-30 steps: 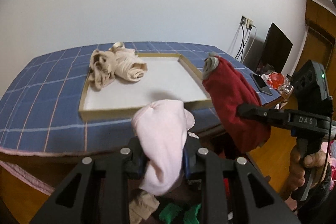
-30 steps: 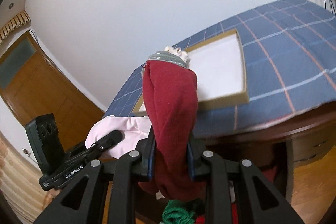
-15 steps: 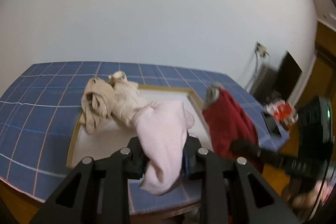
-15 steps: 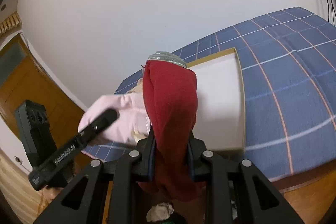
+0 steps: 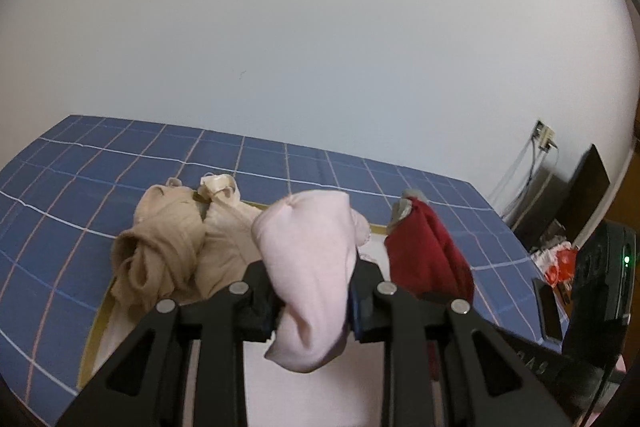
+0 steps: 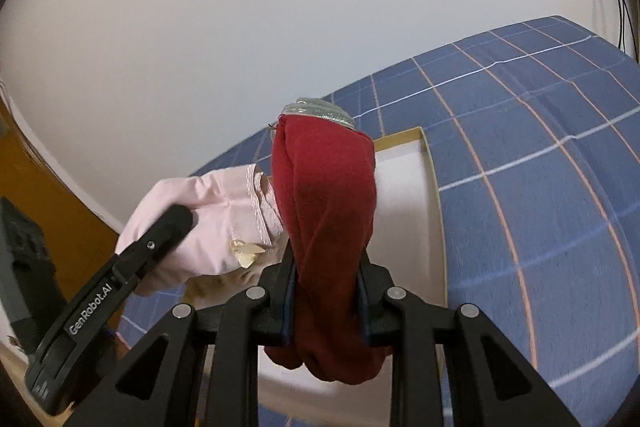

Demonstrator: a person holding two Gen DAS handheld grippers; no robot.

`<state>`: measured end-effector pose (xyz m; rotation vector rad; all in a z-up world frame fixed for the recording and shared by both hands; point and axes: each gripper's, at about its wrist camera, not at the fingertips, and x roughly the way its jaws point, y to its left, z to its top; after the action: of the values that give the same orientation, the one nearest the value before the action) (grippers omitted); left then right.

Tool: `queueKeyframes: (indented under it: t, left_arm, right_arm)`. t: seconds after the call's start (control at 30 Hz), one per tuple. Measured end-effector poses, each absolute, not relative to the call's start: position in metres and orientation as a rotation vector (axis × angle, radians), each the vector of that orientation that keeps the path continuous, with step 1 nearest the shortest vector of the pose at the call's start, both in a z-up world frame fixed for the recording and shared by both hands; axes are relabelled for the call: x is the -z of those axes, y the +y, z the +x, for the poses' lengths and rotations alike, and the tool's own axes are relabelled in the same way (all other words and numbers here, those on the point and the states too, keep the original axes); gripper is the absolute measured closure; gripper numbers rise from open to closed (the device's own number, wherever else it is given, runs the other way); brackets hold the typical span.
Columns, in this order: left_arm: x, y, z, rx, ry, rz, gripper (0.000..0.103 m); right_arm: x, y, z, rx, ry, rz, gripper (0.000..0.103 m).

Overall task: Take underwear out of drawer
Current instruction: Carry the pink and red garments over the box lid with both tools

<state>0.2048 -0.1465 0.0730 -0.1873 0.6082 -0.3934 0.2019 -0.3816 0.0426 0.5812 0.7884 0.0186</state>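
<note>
Blue checked tabletop, tray with beige underwear; left gripper clamps pink underwear, right gripper clamps red underwear.

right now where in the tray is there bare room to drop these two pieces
The tray is bare on its white floor along the right rim, under and beyond the red underwear in the right gripper. The left end is crowded: the beige pile fills it, just behind the pink underwear in the left gripper.
</note>
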Motion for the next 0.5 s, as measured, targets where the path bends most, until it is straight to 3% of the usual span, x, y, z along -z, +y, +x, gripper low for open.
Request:
queueKeyframes:
  t: [0.37, 0.5]
  left_arm:
    - [-0.039, -0.166, 0.242, 0.264, 0.616, -0.23, 0.078]
    - [-0.021, -0.164, 0.262, 0.262, 0.746, -0.292, 0.077]
  right_arm:
    - [-0.018, -0.374, 0.257, 0.036, 0.914, 0.551, 0.076]
    - [-0.007, -0.372, 0.273, 0.046, 0.946, 0.537, 0.076]
